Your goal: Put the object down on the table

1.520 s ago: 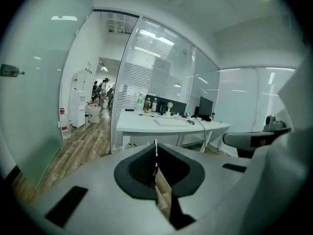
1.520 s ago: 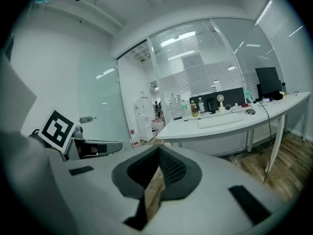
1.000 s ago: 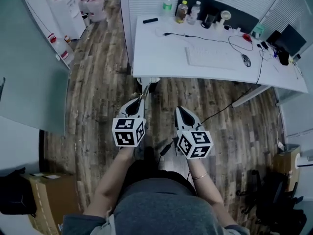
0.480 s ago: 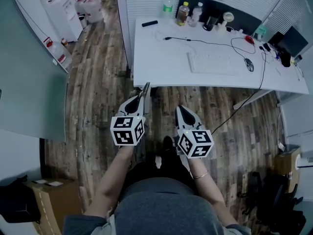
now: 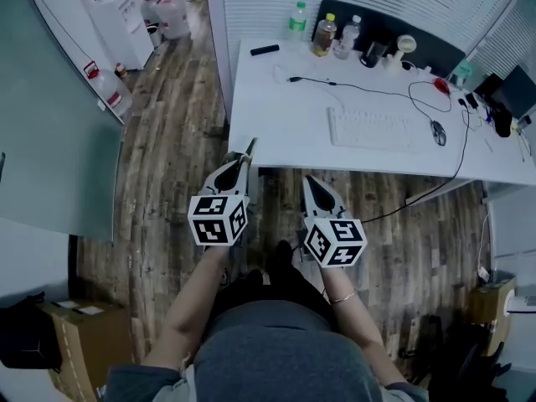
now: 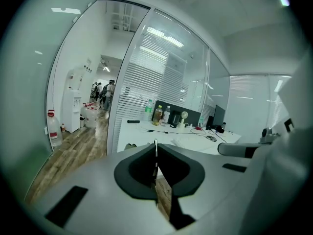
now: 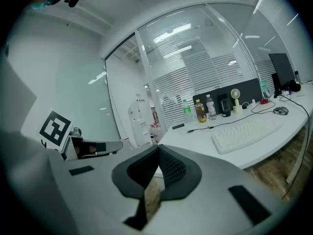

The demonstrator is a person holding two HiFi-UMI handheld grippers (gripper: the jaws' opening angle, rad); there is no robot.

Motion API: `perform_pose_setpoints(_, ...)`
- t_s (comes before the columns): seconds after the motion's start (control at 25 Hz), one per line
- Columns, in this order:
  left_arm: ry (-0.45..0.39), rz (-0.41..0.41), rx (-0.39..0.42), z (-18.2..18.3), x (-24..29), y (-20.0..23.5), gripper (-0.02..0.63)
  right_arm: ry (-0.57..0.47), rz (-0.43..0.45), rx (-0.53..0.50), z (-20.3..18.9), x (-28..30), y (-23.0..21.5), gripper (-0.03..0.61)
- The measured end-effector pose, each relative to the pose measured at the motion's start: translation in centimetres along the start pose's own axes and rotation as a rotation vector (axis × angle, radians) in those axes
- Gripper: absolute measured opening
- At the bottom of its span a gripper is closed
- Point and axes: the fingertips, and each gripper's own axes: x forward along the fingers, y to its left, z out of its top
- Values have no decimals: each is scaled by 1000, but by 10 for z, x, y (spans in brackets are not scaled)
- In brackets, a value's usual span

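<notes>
My left gripper is shut on a thin flat object that I see edge-on as a pale sliver poking past the jaw tips. In the left gripper view the same thin object stands upright between the closed black pads. It hangs over the wood floor, just short of the near edge of the white table. My right gripper is beside it, shut with nothing between its jaws, and in its own view my right gripper points at the table.
On the table lie a white keyboard, a mouse, a black cable, a black remote and bottles at the back. Water jugs stand on the floor far left. A cardboard box sits near left.
The person has stepped closer to the table, so both grippers now sit nearer its front edge. Both jaws stay shut, and the thin object stays in the left one.
</notes>
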Motion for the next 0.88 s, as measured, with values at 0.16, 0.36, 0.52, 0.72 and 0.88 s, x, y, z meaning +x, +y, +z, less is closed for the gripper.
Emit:
perform_pose_setpoints(0.16,0,25,-14,4,17,3,26,3,24,-2,8,17,-13,4)
perform_pose_setpoints(0.36,4,49,-29,9,37,4,26,7,44,-2,16,31,-30,4)
perform_pose_setpoints(0.52,4,63,-44,13,53,4,26,18,57,-3,18,38,-42,5)
perform_pose_setpoints(0.72,12,71,-75,16,72,4,26,28,67,7,20,47,-54,5)
perform_pose_setpoints(0.88,22,72,-91,16,90,4,26,33,74,9,21,53,-61,5)
